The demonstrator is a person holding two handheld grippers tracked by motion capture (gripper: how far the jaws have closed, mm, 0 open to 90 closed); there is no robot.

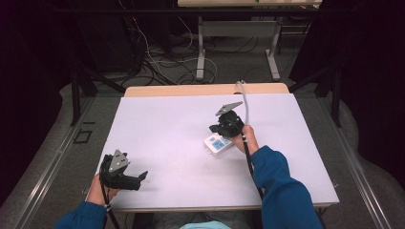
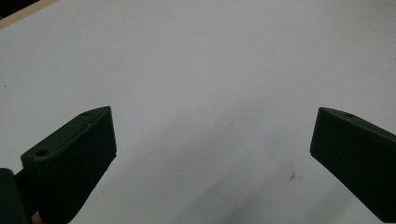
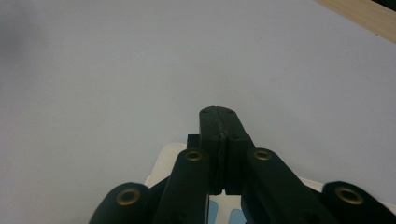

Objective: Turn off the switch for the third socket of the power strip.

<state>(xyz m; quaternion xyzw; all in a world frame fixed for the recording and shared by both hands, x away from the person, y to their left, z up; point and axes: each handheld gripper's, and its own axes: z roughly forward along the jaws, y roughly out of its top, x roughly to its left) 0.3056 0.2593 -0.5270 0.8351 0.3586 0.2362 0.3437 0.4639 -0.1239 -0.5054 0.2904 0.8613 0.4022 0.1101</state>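
White table point(image 1: 172, 124) spreads under both my tongs. Right tongs point(image 3: 218, 122), mid-table, jaws clenched together with nothing between them. Left tongs point(image 2: 212, 154) sit well apart from them, at the near left corner, jaws spread wide over bare surface. Small white device point(image 1: 218, 143) with blue buttons lies directly beneath the right tongs, partly covered by them.

Left gripper point(image 2: 212, 154), jaws wide apart over the white table point(image 2: 201, 60).
Two black jaws rise from the bottom corners with bare white surface between them; a wooden edge strip point(image 2: 23, 11) peeks in top left.
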